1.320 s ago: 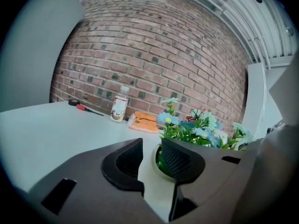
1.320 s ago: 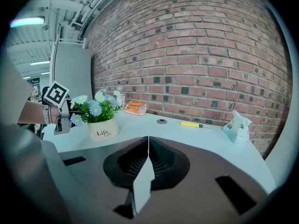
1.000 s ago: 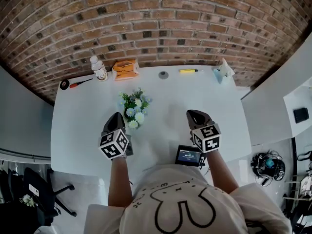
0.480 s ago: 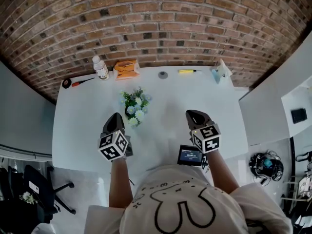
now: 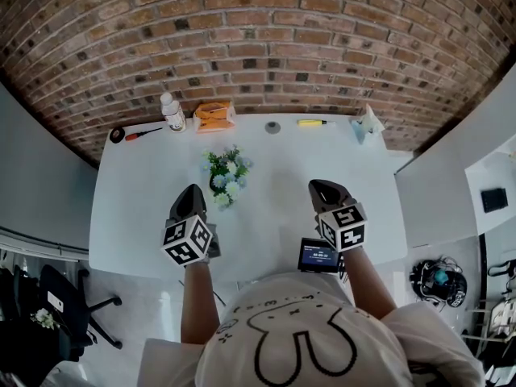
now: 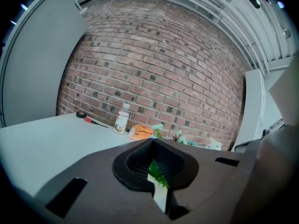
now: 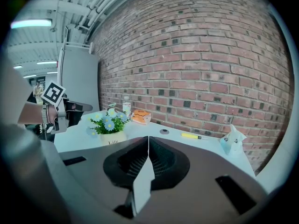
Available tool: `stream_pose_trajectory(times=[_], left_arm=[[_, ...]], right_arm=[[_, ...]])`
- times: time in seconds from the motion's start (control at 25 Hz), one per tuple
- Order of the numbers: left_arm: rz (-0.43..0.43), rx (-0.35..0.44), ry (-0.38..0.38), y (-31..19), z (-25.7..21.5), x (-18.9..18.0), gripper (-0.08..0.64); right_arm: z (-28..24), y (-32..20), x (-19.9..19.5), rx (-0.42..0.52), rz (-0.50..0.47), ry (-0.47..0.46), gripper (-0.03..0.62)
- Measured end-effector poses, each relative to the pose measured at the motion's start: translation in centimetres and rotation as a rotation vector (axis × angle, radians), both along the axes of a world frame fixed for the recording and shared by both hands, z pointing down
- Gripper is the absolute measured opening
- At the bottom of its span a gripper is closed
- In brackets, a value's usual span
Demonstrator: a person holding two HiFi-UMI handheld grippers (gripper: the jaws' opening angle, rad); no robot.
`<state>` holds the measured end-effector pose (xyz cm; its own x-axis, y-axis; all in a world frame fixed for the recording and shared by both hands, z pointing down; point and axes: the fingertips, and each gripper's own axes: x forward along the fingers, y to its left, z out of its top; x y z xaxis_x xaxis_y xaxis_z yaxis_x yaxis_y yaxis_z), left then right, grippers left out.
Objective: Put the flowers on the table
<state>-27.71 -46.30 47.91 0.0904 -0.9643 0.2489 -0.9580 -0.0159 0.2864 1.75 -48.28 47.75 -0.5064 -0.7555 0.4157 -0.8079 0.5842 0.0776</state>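
— Flowers [image 5: 226, 176]?
— Upright in a pale pot on the table [image 5: 137, 208], left of middle, roughly halfway between far and near edges. Touched by nothing.
— Left gripper [image 5: 192, 190]?
— Pressed together, pinching nothing. Over the table just beside the flowers, on their near-left side, apart from them. Green leaves glimpsed beyond the thin slit between the jaws.
— Right gripper [image 5: 324, 186]?
— Pressed together too, and empty. Over the right half of the table, well apart from the flowers.
— Edges?
— Lined up along the far edge, under the brick wall [image 5: 258, 39]: tape roll [image 5: 118, 135], red screwdriver [image 5: 145, 132], bottle [image 5: 170, 113], orange packet [image 5: 214, 117], small grey disc [image 5: 272, 126], yellow tool [image 5: 313, 122], pale blue-and-white figure [image 5: 367, 123] near the far right corner. At the near edge, a small screen [image 5: 319, 255], close behind the right gripper.
— Room for moving?
— Plenty. Broad bare stretch between the two grippers, running on to the far row. Bare also down the left edge and along the right edge.
— Against a second ago?
— Hardly different. Flowers on the same spot, upright as before. Both pairs of jaws closed then and now. Both grippers over much the same patches of table. Far row unchanged.
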Motion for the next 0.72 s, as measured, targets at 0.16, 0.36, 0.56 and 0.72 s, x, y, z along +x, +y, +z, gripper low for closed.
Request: stream_pose_trajectory(times=[0.16, 0.36, 0.56, 0.72], left_arm=[[0.011, 0.008, -0.026, 0.2, -1.0, 0.2, 0.011], [0.043, 0.035, -0.088, 0.5, -2.6, 1.1, 0.011], [0.054, 0.086, -0.130, 1.3, -4.6, 1.6, 0.011], [0.046, 0.150, -0.136, 1.9, -6.9, 1.9, 0.011]], right_arm=[[-0.9, -0.1, -0.1, 0.015, -0.005, -0.013, 0.018], [-2.5, 0.0, 0.2, 0.048, 0.000, -0.042, 0.018], [-5.0, 0.4, 0.6, 0.132, 0.010, -0.069, 0.018], [-7.6, 0.7, 1.2, 0.214, 0.026, -0.101, 0.018]])
